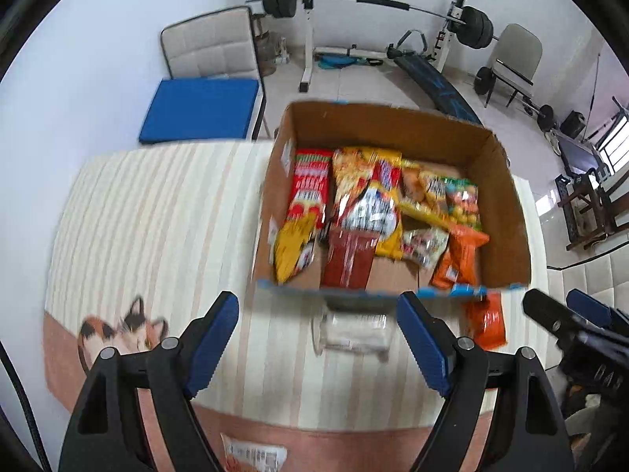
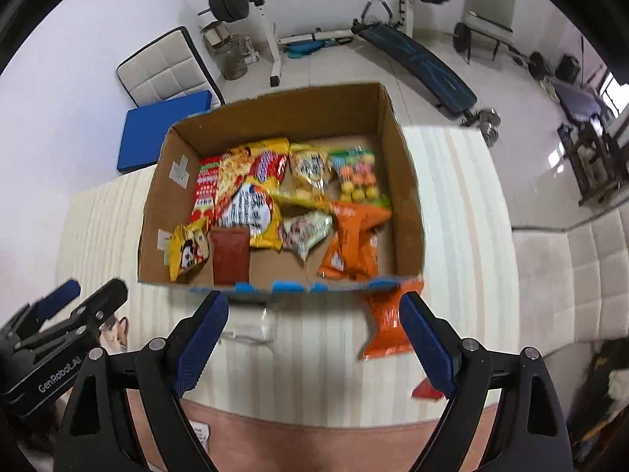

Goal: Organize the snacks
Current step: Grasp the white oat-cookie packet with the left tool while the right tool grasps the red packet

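The orange snack packet (image 2: 387,324) lies on the striped surface (image 2: 452,216), just outside the near wall of the cardboard box (image 2: 409,212), at about one o'clock from our right tongs (image 2: 314,344). Its long axis runs roughly twelve to six, its lower edge touching or just beside the right pad. We judge the right tongs nearer; from the left tongs (image 1: 318,348) the packet (image 1: 487,322) sits off at two o'clock. Both tongs are released and empty. A clear plastic container (image 1: 352,332) lies straight ahead of the left tongs.
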Available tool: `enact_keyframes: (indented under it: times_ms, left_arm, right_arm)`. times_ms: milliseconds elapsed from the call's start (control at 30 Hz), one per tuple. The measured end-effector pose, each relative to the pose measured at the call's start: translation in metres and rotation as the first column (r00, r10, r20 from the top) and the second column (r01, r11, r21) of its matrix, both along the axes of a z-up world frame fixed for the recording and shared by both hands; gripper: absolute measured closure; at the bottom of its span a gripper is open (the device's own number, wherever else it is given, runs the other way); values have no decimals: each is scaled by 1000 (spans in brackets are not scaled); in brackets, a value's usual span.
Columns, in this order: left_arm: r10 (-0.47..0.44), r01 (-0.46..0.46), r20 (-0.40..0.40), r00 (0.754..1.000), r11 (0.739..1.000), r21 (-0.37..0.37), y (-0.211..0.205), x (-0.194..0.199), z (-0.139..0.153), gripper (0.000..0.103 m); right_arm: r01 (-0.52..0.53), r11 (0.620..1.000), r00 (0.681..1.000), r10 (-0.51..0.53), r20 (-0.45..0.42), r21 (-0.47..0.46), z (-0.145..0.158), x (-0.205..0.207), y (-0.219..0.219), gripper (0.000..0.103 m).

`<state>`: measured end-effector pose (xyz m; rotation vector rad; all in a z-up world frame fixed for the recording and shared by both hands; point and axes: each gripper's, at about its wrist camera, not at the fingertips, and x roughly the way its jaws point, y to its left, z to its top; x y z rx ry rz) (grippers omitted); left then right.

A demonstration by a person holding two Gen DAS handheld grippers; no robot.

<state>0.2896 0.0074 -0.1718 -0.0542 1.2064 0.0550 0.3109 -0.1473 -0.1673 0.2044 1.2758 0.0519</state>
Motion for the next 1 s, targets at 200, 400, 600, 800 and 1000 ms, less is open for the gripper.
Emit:
enact_keyframes:
  times_ms: [200, 400, 600, 800, 1000]
  left_arm:
    - [84, -90, -139, 987, 995, -35, 21, -42, -50, 21]
    - [163, -171, -254, 953, 985, -7, 25, -70, -114, 21]
    - [224, -240, -342, 912, 971, -4, 26, -84, -157, 21]
    - [244, -262, -372, 896, 965, 0, 25, -91, -170, 21]
    - [269, -317, -399, 876, 947, -56, 39, -107, -166, 21]
  right_arm:
    - [213, 973, 973, -203, -105, 87, -44, -42, -49, 12]
    - [421, 903, 884, -387, -263, 87, -116, -73, -110, 12]
    - [525, 850, 804, -476, -357, 49, -176, -90, -147, 12]
    - [548, 836, 772, -492, -402, 28, -212, -99, -157, 53]
    - [490, 870, 813, -434, -387, 54, -213, -101, -143, 73]
